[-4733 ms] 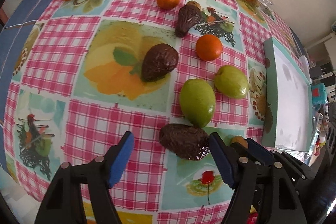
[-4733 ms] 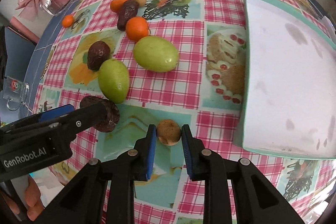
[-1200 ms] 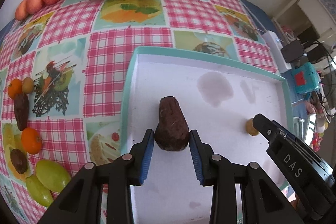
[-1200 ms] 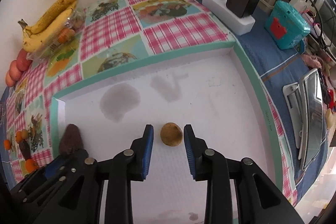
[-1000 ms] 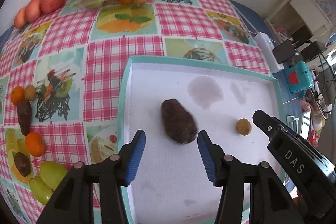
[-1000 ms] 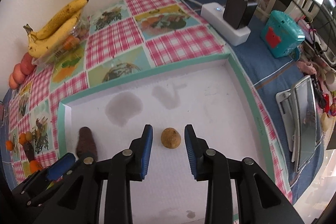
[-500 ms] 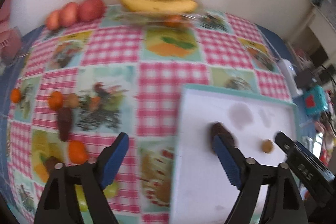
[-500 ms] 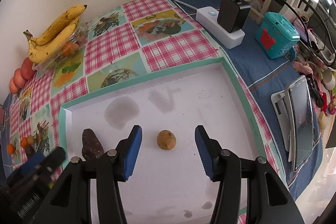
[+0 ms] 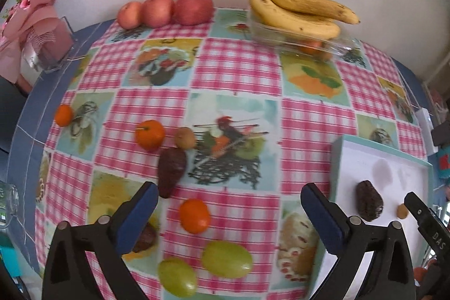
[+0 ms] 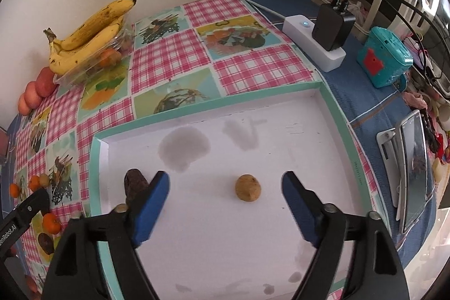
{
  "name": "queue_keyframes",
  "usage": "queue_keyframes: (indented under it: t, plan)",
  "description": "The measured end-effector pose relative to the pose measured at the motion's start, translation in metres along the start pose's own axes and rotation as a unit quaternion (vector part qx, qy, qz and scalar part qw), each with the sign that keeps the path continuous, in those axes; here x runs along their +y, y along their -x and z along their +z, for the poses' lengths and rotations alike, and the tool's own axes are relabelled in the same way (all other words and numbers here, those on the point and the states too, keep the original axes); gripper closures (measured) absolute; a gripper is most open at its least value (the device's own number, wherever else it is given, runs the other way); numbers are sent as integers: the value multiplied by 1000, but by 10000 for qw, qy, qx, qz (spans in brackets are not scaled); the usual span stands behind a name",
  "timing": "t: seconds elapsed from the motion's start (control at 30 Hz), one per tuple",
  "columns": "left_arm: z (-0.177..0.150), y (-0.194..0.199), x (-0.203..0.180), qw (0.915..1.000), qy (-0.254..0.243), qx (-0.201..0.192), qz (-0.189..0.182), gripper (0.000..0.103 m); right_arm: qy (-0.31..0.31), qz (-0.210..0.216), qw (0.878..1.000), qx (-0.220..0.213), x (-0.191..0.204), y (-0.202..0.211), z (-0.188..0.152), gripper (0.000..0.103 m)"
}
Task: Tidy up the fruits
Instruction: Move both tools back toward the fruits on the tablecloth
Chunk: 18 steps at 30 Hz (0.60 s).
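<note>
My left gripper [image 9: 227,212] is open and empty above the checked tablecloth. Under it lie an orange [image 9: 195,215], two green fruits [image 9: 226,259], a dark avocado [image 9: 171,170], another orange [image 9: 149,134] and a small kiwi [image 9: 185,137]. My right gripper [image 10: 225,193] is open wide over the white tray [image 10: 332,108]. A small brown kiwi [image 10: 247,187] lies on the tray between its fingers, untouched. A dark avocado [image 10: 134,183] lies at the tray's left, partly behind my left finger; it also shows in the left wrist view [image 9: 369,200].
Bananas [image 9: 295,10] rest on a clear box at the back wall, with three red apples [image 9: 168,9] to their left. A pink gift bag [image 9: 42,33] stands far left. A power strip [image 10: 315,47], a teal device [image 10: 385,58] and a phone [image 10: 413,167] sit right of the tray.
My left gripper has swung left off the tray to over the loose fruit, leaving the avocado on the tray. My right gripper has opened wider and let go of the kiwi.
</note>
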<state>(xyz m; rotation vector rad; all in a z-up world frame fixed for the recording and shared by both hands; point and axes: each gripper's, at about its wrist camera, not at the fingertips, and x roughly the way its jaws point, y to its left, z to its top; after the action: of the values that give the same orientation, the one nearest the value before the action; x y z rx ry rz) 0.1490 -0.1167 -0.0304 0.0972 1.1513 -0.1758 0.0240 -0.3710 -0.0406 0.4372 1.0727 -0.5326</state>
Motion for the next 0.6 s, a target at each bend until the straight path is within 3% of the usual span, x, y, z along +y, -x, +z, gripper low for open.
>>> queue_keyframes:
  t: [0.27, 0.6]
  plan:
    - [4, 0, 23, 9998, 73, -4, 159, 0, 80, 24, 10000, -26, 21, -1, -5, 10]
    - [8, 1, 58, 9996, 262, 46, 28, 0, 189, 86, 9996, -181, 55, 8, -11, 10]
